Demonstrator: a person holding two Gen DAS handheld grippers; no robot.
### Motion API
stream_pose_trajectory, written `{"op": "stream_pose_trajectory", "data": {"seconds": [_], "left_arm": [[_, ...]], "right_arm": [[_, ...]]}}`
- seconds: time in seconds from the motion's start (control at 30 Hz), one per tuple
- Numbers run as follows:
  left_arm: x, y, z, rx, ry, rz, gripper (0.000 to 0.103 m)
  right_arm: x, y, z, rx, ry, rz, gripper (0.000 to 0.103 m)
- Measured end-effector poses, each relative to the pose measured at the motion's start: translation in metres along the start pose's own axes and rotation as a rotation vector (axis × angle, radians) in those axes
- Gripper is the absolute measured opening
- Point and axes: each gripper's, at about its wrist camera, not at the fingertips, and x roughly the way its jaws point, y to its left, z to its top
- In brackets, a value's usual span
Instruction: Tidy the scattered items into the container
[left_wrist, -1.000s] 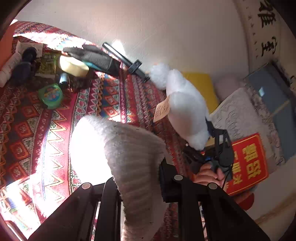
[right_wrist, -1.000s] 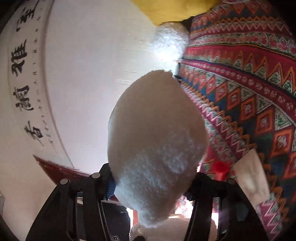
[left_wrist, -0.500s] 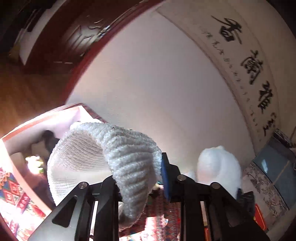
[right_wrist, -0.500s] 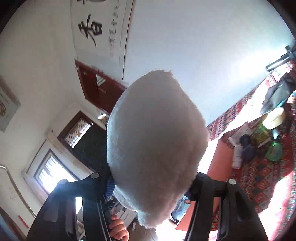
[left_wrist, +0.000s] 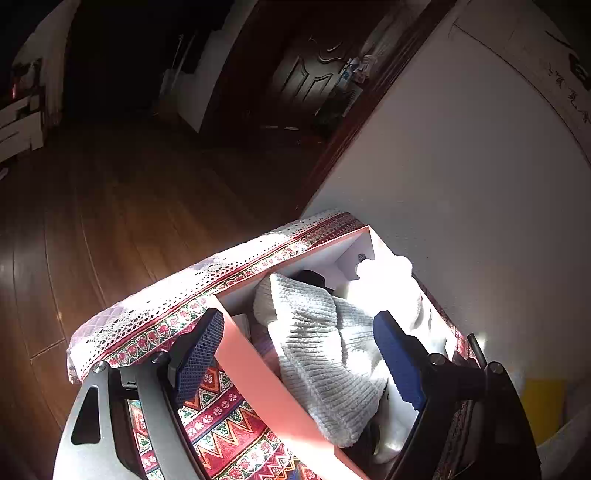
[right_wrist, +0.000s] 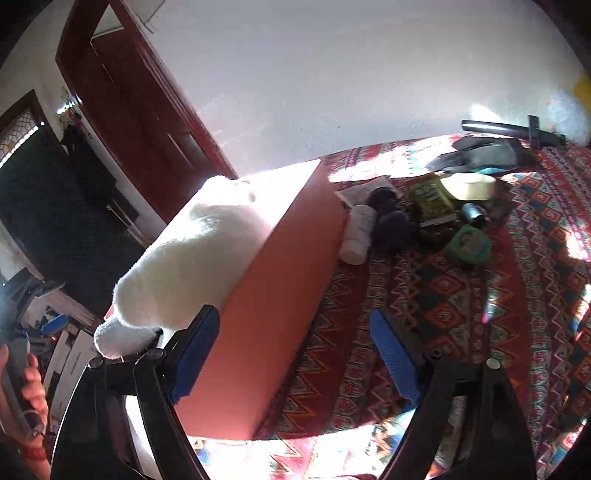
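Observation:
An orange box (left_wrist: 266, 380) with a white inside stands on the patterned cloth. A white knitted hat (left_wrist: 325, 354) lies in it, beside a fluffy white plush (left_wrist: 391, 288). My left gripper (left_wrist: 299, 358) is open and empty just above the box. In the right wrist view the plush (right_wrist: 199, 254) sticks out over the box's (right_wrist: 280, 280) top. My right gripper (right_wrist: 291, 354) is open and empty beside the box's outer wall.
Loose items lie past the box: a white bottle (right_wrist: 356, 234), a dark object (right_wrist: 391, 225), a green packet (right_wrist: 432, 197), a green round tin (right_wrist: 467, 245), a pale yellow block (right_wrist: 467, 184), dark gloves (right_wrist: 480, 157), a black rod (right_wrist: 513, 129). A wall stands behind.
Both grippers swung over to the box and opened. The knitted hat left the left gripper and the plush left the right gripper; both now lie in the box.

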Motion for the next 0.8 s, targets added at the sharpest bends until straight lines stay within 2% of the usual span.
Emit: {"op": "stream_pose_trajectory", "data": {"seconds": [0.1,0.2,0.3,0.4,0.5,0.67,0.73,0.8], "left_arm": [[0.000,-0.043,-0.022,0.112,0.025,-0.102,0.083],[0.009,-0.108,-0.062,0.263,0.075,-0.196,0.085],[0.019,-0.178,-0.120,0.429,0.119,-0.241,0.090],[0.046,-0.242,-0.188,0.578,0.201,-0.257,0.090],[0.083,-0.296,-0.256,0.740,0.247,-0.236,0.090],[0.143,-0.354,-0.339,1.043,0.230,-0.200,0.091],[0.179,-0.362,-0.352,1.078,0.271,-0.119,0.090],[0.214,-0.361,-0.348,1.012,0.326,-0.075,0.090]], "right_arm": [[-0.047,-0.053,0.002,0.064,-0.048,-0.054,0.087],[-0.092,-0.119,0.009,0.180,-0.097,-0.107,0.090],[-0.132,-0.190,0.006,0.358,-0.163,-0.177,0.091],[-0.160,-0.256,-0.001,0.590,-0.210,-0.160,0.091],[-0.181,-0.304,-0.010,0.739,-0.254,-0.136,0.091],[-0.188,-0.353,-0.023,0.902,-0.238,-0.101,0.091],[-0.187,-0.362,-0.024,0.927,-0.226,-0.077,0.091],[-0.183,-0.364,-0.020,0.908,-0.205,-0.082,0.091]]}}
